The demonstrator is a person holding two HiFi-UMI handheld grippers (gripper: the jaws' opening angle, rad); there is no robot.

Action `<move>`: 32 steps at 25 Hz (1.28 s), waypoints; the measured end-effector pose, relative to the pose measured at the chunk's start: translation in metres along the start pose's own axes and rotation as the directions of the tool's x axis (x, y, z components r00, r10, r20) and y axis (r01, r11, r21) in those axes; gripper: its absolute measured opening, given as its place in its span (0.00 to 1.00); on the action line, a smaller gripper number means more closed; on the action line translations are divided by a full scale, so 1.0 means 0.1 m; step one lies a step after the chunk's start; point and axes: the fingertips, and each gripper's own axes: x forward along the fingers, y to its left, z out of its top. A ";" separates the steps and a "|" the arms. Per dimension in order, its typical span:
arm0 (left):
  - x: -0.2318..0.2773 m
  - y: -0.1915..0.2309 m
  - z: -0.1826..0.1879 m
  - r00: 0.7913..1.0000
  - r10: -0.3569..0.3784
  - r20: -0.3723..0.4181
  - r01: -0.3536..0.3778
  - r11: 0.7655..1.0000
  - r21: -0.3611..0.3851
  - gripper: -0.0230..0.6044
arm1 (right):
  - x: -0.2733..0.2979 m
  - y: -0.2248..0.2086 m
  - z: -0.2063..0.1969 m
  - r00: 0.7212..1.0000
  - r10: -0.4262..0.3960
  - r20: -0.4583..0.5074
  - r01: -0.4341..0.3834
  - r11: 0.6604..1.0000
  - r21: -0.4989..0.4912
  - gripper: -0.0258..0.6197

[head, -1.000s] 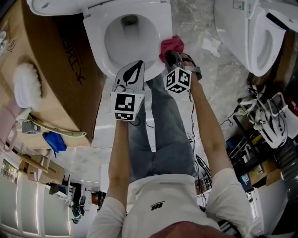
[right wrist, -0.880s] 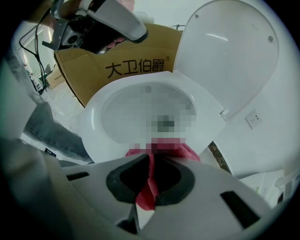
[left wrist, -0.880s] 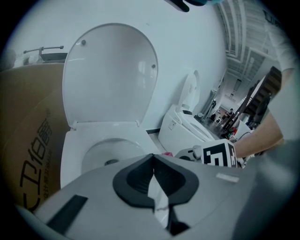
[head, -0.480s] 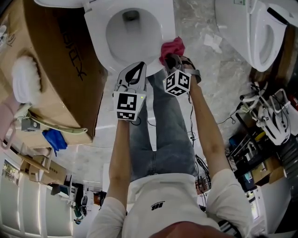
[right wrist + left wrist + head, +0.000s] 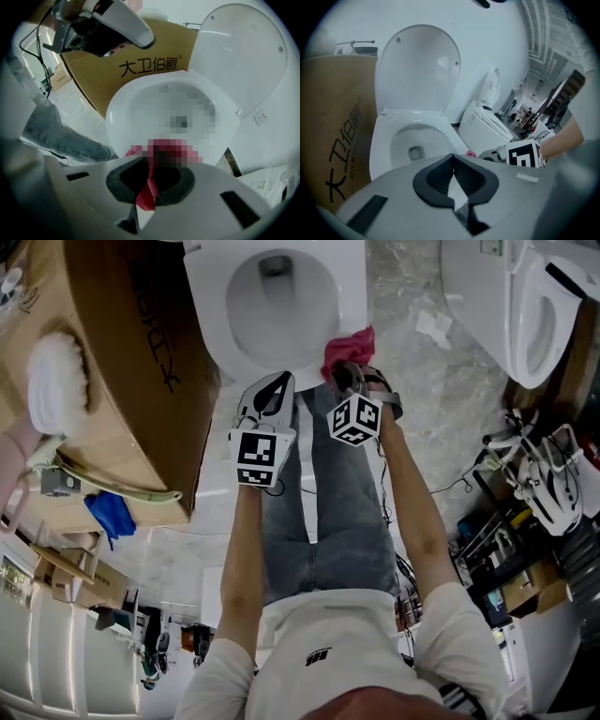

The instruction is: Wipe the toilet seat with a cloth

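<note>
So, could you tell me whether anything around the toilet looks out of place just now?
Only small things: a crumpled white scrap lies loose on the floor between the toilet and a second toilet, and a large cardboard box stands close beside it. The red cloth is clamped in the right gripper.

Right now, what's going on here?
A person stands over a toilet with a gripper in each hand. The right gripper is shut on a red cloth, which sits at the front right edge of the toilet seat; contact looks likely but is hard to confirm. The left gripper is shut on nothing and hangs by the seat's front edge. The lid is up.
</note>
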 end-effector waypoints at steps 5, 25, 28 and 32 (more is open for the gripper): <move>-0.11 0.09 -0.12 1.000 0.023 -0.006 -0.024 0.999 -0.028 0.05 | 0.02 0.19 0.08 0.999 0.033 0.000 -0.033 0.999 -0.025 0.06; -0.43 0.47 -0.41 0.992 0.125 -0.012 -0.126 0.985 -0.119 0.05 | 0.12 0.76 0.54 0.986 0.165 0.028 -0.159 0.974 -0.162 0.06; -0.49 0.54 -0.45 0.989 0.146 -0.012 -0.146 0.981 -0.129 0.05 | 0.13 0.83 0.61 0.983 0.179 0.034 -0.171 0.969 -0.179 0.06; -0.57 0.63 -0.49 0.985 0.174 -0.007 -0.173 0.974 -0.147 0.05 | 0.15 0.90 0.70 0.980 0.194 0.039 -0.183 0.965 -0.190 0.06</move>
